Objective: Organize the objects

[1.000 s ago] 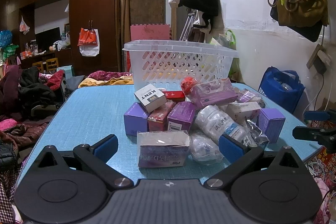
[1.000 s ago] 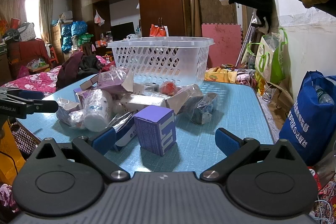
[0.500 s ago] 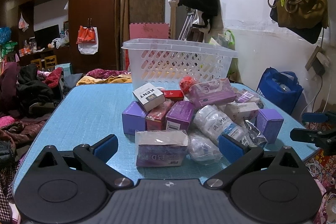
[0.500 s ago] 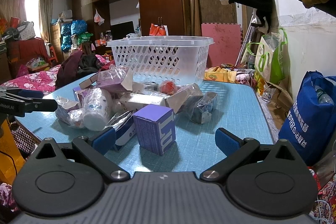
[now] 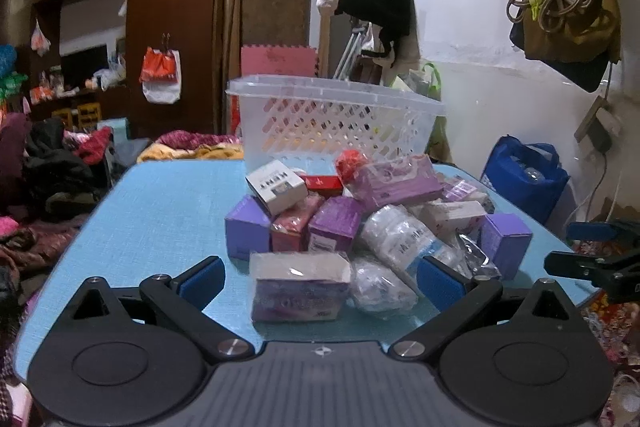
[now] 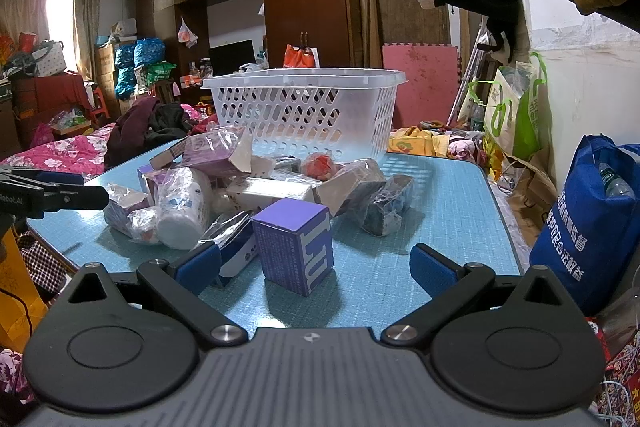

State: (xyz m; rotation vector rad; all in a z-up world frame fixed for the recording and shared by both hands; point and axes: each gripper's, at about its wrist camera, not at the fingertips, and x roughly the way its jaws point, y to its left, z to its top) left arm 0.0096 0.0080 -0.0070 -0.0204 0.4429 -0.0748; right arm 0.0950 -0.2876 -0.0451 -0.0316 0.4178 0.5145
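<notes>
A heap of small boxes and wrapped packets (image 5: 352,219) lies on the blue table (image 5: 160,211), in front of a white lattice basket (image 5: 332,119). My left gripper (image 5: 320,281) is open, its pads on either side of a plastic-wrapped purple box (image 5: 298,287) at the heap's near edge, not touching it. In the right wrist view my right gripper (image 6: 316,267) is open just short of an upright purple box (image 6: 296,245). A white bottle in plastic (image 6: 184,207) lies left of that box. The basket (image 6: 304,115) stands behind the heap.
The other gripper shows at each view's edge: the right gripper (image 5: 600,259), the left gripper (image 6: 48,193). A blue shopping bag (image 6: 588,223) stands off the table's right side. Clothes and bedding (image 6: 132,131) lie behind and to the left.
The left gripper has edged slightly closer to the wrapped purple box. The right gripper has crept a little toward the upright purple box. Neither gripper's opening has changed.
</notes>
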